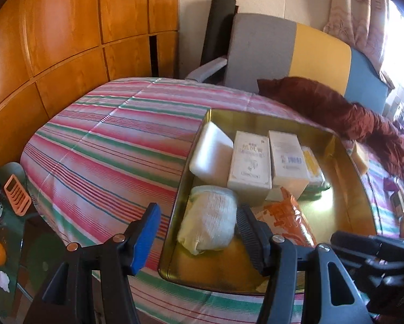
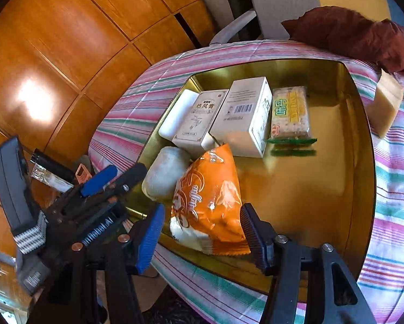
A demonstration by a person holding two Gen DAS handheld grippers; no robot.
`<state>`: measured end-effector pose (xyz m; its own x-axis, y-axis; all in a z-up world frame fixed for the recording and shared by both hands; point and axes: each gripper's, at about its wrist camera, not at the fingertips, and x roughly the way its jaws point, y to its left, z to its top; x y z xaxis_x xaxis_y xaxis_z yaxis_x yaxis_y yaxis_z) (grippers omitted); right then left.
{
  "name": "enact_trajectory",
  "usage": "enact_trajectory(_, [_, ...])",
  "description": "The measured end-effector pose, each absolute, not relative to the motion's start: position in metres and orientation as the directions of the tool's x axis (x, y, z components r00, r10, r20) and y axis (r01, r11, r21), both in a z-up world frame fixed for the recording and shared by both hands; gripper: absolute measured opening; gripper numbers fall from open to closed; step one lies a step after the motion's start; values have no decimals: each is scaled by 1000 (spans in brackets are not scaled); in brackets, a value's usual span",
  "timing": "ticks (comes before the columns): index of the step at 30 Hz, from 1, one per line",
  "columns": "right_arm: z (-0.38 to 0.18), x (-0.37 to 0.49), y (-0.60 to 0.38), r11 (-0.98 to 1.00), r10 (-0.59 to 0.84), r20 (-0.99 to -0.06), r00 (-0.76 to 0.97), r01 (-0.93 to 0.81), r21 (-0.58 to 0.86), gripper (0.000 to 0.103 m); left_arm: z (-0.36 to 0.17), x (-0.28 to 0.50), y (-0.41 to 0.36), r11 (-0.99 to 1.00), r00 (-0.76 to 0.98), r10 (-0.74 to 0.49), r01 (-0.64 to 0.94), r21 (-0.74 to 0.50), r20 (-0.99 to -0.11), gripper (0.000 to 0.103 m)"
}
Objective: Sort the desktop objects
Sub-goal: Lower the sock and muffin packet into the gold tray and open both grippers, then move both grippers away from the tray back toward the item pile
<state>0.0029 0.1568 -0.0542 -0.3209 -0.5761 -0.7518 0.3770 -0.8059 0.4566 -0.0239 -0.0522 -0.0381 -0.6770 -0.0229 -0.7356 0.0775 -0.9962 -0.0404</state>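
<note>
A gold tray [image 1: 337, 202] [image 2: 310, 189] on the striped tablecloth [image 1: 107, 140] holds a white foam block [image 1: 210, 151], two white boxes [image 1: 249, 162] [image 2: 245, 113], a cracker packet [image 2: 289, 113], an orange snack bag [image 2: 210, 199] and a rolled white cloth [image 1: 210, 218]. My left gripper [image 1: 199, 237] hangs open over the tray's near left corner. The cloth roll lies between its fingers, with the blue pad well clear of it. My right gripper [image 2: 202, 237] is open around the lower end of the orange bag, which rests in the tray.
A brown cloth [image 1: 337, 108] lies at the table's far right, with a tan box [image 2: 385, 105] beside the tray. A chair [image 1: 256, 51] stands behind the table and a wooden cabinet [image 1: 66, 40] to the left. Small items, including an orange holder [image 1: 16, 197], sit low on the left.
</note>
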Motion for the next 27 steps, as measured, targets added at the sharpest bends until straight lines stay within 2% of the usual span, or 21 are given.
enact_trajectory(2, [-51,9,158,-817,-558,-757,-341,383,430,61,-30,-21,-52,-996,-693,-26,79,-40,-720,60])
enact_trajectory(8, [-31,29,169,-848,-511,-739,-439,397,351,77,-9,-12,-43,-998,-727,2,44,-50,-686,60])
enact_trajectory(16, [-17,44,175,-875,-458,-710,-535,411,255,93,-9,-9,-21,-999,-714,32,-3,-42,-700,60])
enact_trajectory(20, [-17,49,183,-891,-430,-704,-565,393,228,98,-9,-8,-12,-998,-708,54,-26,-51,-704,66])
enact_trajectory(27, [-15,52,207,-928,-357,-690,-630,326,182,99,-1,-10,14,-996,-711,82,-86,-29,-698,68])
